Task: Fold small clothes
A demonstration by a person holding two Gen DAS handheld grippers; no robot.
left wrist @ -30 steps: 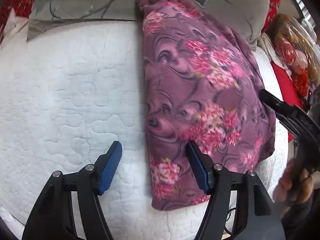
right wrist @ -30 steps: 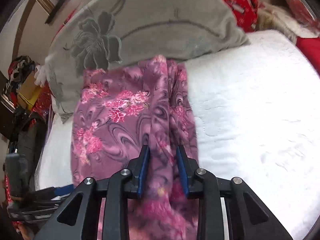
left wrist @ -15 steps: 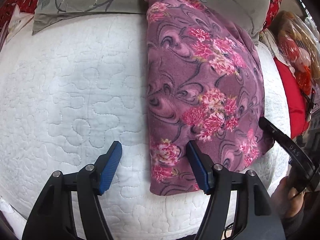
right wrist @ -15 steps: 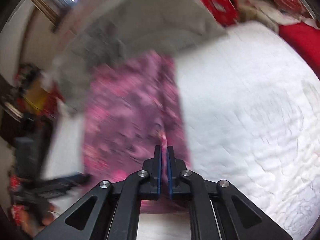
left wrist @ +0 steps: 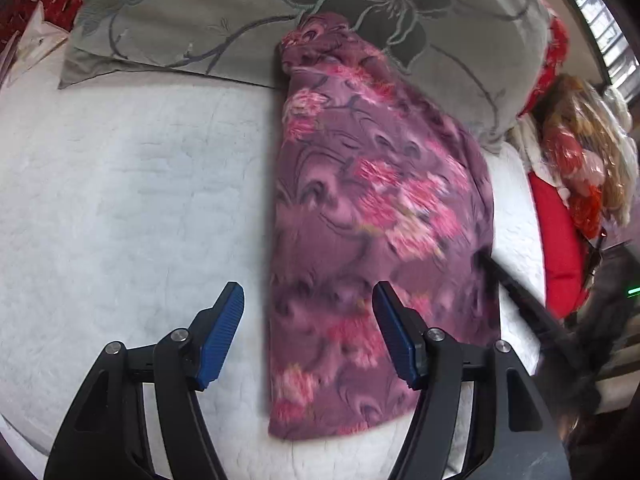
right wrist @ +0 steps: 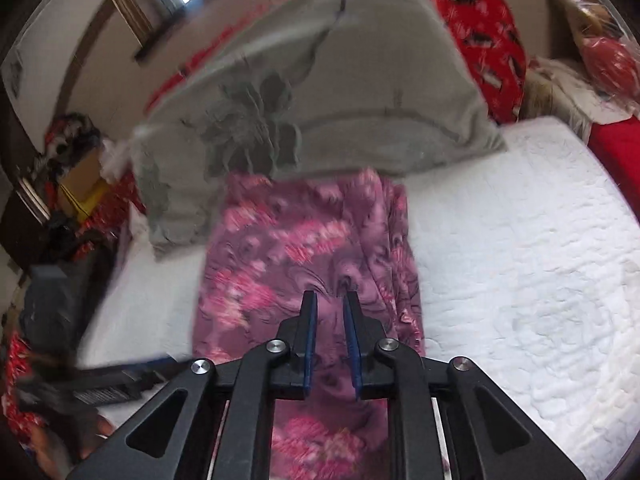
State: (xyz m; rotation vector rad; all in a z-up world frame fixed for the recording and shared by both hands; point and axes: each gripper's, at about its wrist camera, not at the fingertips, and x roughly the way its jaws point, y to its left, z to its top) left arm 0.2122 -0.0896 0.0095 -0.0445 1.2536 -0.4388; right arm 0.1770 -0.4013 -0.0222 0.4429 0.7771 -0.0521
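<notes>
The right claw (right wrist: pixel 331 312), fully closed half a second ago, now stands slightly parted, apparently empty despite blur. The left claw (left wrist: pixel 308 312) remains wide open, empty. The floral garment (left wrist: pixel 372 248) lies folded lengthwise on the bed (left wrist: pixel 132 208); next fold pending.

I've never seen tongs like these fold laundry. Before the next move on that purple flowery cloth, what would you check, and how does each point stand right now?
1. Purple floral fleece garment lies flat on the white quilted bedspread: ok, in a long narrow strip.
2. Its far end clear of the grey flower-patterned pillow: not ok, it rests on it.
3. Left tongs ready: ok, wide open, straddling the garment's left edge.
4. Right tongs free of cloth: cannot tell; the pads stand slightly apart over the garment, but blur hides any pinched fabric.
5. Near hem within reach: ok, it lies just ahead of the left tongs.
</notes>
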